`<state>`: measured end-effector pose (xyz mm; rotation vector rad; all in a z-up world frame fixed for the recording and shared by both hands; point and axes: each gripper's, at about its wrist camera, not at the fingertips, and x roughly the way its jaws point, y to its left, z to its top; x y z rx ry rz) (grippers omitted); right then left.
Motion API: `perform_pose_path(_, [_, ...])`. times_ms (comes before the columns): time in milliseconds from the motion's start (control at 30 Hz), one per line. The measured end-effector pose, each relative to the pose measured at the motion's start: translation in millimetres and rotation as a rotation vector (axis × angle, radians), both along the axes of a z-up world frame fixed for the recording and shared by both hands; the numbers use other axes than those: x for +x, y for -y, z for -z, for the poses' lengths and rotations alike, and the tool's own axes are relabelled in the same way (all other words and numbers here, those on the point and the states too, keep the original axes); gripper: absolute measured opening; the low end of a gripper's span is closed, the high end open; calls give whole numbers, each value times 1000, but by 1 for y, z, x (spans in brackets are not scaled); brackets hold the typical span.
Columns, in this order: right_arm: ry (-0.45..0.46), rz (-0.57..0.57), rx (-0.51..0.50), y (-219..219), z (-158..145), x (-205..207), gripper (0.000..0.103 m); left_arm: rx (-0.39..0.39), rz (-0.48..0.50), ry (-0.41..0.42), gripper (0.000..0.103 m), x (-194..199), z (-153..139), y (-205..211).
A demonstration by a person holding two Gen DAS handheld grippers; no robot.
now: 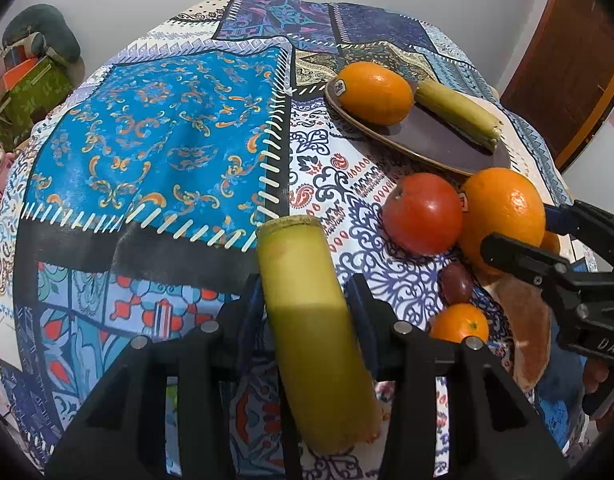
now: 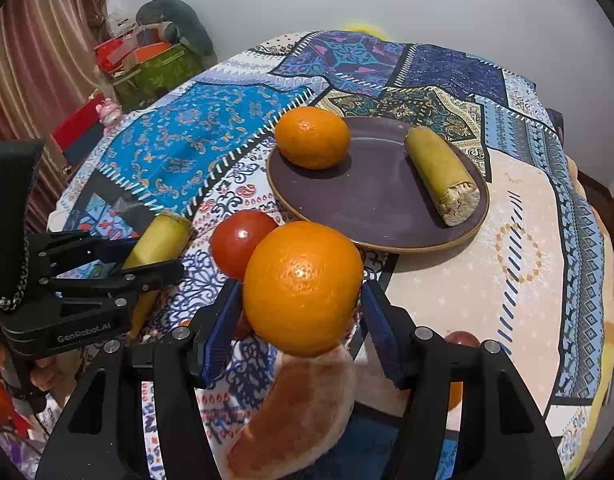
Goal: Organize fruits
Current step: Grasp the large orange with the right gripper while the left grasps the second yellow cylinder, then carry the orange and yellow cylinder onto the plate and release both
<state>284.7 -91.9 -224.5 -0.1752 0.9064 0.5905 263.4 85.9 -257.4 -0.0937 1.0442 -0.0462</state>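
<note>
1. Left wrist view, far left: a round surface [image 1: 107, 240] covered in a patchwork-patterned blue, white and black cloth fills most of the frame.
2. Centre: the left gripper [image 1: 305, 300] has its blue-padded fingers [image 1: 361, 304] pinching a yellow-green cut banana piece [image 1: 307, 320] — the flat cut end points forward, and the piece sits raised above the cloth.
3. Upper right of centre: a dark purple round plate [image 1: 447, 136] rests on the surface and holds a smaller orange with a sticker [image 1: 373, 92] and a second yellow-green banana piece [image 1: 457, 114], the two well apart.
4. Just in front of the plate: a red tomato [image 1: 423, 212] on the cloth, touching a large round orange [image 1: 503, 216].
5. Far right: the right gripper [image 2: 303, 292] grips that large orange between its fingers [image 2: 223, 320] — seen from the right wrist view, the fruit is near the plate's front rim.
6. Beneath and near the right gripper lie a pinkish grapefruit wedge [image 2: 299, 408], a dark red grape [image 1: 455, 282] and a small tangerine [image 1: 459, 322].
</note>
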Motion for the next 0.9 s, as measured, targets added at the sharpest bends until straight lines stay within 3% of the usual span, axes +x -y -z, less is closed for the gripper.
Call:
perform_pose_path(367, [-15, 7, 30, 3, 4, 3, 57, -25, -14, 14, 38, 0, -5, 0])
perform_pose_path(900, [46, 57, 74, 34, -36, -15, 56, 43, 66, 184, 36, -34, -80, 39])
